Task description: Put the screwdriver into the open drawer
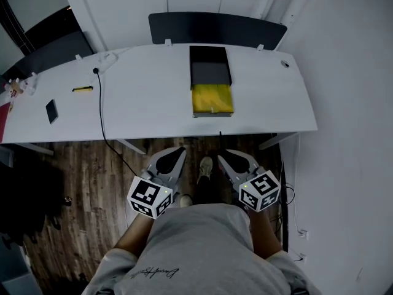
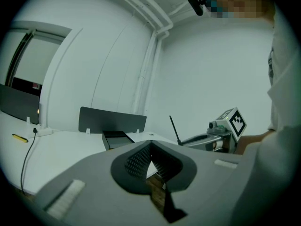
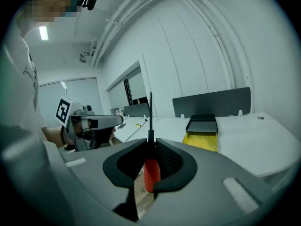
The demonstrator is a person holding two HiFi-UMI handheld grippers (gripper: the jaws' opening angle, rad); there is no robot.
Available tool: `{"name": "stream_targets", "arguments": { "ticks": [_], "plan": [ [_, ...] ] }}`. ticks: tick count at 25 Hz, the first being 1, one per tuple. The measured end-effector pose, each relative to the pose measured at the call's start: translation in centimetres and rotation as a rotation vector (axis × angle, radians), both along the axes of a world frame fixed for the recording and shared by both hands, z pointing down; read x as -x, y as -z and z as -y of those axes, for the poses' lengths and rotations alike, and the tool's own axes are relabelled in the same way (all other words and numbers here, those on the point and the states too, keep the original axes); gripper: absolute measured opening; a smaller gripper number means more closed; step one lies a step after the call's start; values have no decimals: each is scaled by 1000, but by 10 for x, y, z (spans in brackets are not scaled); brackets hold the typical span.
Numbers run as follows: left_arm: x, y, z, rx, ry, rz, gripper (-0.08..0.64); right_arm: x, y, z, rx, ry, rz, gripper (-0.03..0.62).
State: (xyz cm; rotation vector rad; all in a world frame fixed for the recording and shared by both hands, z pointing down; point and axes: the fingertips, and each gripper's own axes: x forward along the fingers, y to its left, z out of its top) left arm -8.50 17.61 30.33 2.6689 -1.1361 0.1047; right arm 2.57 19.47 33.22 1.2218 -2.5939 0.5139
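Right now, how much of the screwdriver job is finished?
Done: the yellow drawer is open on the desk. In hand: the right hand-held gripper grips the screwdriver by its red handle. Left: carry it over and put it in.

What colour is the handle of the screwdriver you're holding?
The screwdriver has a red handle. The right gripper view shows it best.

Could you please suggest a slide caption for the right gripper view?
Right gripper shut on a red-handled screwdriver, its shaft protruding past the tips, facing the open yellow drawer on the white table.
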Motion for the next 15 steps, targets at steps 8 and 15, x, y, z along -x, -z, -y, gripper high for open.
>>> {"name": "stream_targets", "arguments": {
  "ticks": [8,15],
  "plan": [
    [-12,-5,59,13,1,9,2,-10,-7,55,17,5,-9,74],
    [-28,0,120,17,28,13,2,-21,-4,114,26,49,-20,74]
  ]
}}
